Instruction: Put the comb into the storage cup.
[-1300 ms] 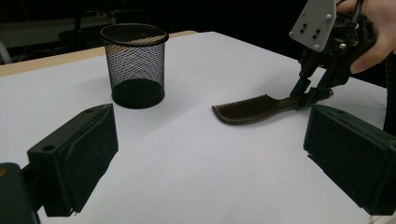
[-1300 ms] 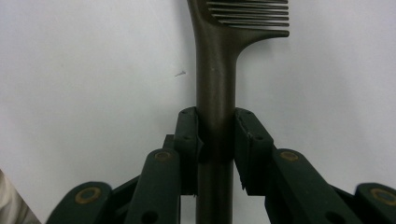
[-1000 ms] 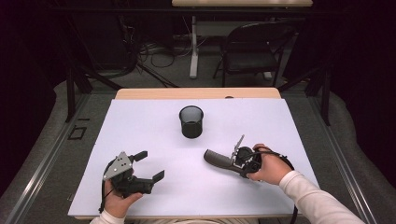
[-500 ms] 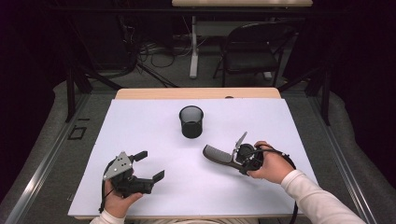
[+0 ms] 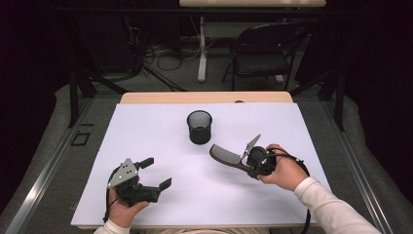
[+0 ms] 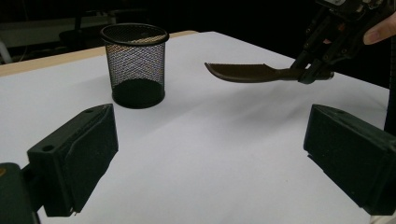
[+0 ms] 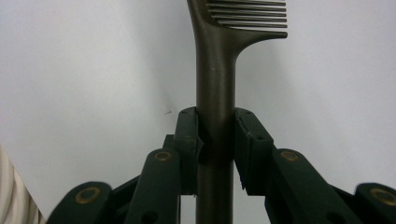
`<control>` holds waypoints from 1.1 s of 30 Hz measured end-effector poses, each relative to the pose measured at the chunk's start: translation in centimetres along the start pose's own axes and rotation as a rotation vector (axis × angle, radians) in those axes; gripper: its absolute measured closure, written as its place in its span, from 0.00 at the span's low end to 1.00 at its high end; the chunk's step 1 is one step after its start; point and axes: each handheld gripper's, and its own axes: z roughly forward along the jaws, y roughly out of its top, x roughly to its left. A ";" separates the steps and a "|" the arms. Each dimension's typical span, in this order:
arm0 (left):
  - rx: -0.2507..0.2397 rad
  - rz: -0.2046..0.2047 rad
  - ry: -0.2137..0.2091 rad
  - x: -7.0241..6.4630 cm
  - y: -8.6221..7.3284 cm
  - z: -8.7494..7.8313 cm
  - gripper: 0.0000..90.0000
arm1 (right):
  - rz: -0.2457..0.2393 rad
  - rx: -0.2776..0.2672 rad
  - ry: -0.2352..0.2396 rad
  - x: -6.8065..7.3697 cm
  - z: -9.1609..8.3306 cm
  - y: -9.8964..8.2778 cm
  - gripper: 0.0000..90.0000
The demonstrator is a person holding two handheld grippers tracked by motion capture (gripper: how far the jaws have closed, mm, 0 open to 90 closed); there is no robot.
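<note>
1. Lying flat under everything is the big white sheet (image 5: 156,131) on the table (image 5: 204,97), and it is the biggest thing here.
2. The mesh cup (image 5: 199,126) stands upright near the middle of the sheet, with its open mouth facing up. In the high view it sits at about 10 o'clock from the tip of the comb, close to it but not touching.
3. The right gripper (image 5: 253,163) is held in the person's right hand (image 5: 282,170). Its two jaws are pressed tight on the comb's handle, one on each side, as the right gripper view shows.
4. The left gripper (image 5: 158,173) sits at the near left of the sheet with its jaws wide apart and nothing between them. It is well apart from the cup and the comb.
5. The comb (image 5: 225,157) is the smallest thing. It is up in the air above the sheet, lying almost level. Its long side runs from the right gripper toward 10 o'clock, so the tooth end points at the cup.
6. My guess is that the comb goes into the cup. The right hand is much nearer to the cup than the left. The comb lies flat now, so I think it must tip until it points down into the cup's mouth.
</note>
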 end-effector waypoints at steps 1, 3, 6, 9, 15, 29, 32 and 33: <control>0.000 0.000 0.000 0.0 0.0 0.0 0.04 | 0.002 -0.004 -0.003 0.0 -0.1 0.0 0.81; -0.001 0.000 0.005 0.0 0.0 0.0 0.04 | 0.003 -0.016 -0.003 0.0 -0.2 0.0 0.81; 0.000 0.000 0.000 0.0 0.0 0.0 0.04 | 0.011 -0.040 -0.013 0.0 -0.5 0.1 0.81; 0.000 0.000 0.000 0.0 0.0 0.0 0.04 | 0.015 -0.054 -0.017 0.0 -0.6 0.1 0.81; 0.001 0.001 0.000 0.0 0.0 0.0 0.04 | 0.021 -0.100 -0.031 0.0 -1.0 0.4 0.81; 0.001 0.001 0.000 0.0 0.0 0.0 0.04 | 0.038 -0.243 -0.063 0.5 -2.2 0.9 0.81; 0.001 0.001 0.000 0.0 0.0 0.0 0.04 | 0.060 -0.282 -0.067 0.4 -2.4 1.0 0.81; 0.001 0.000 0.000 0.0 0.0 0.0 0.04 | 0.060 -0.282 -0.067 0.4 -2.4 1.0 0.81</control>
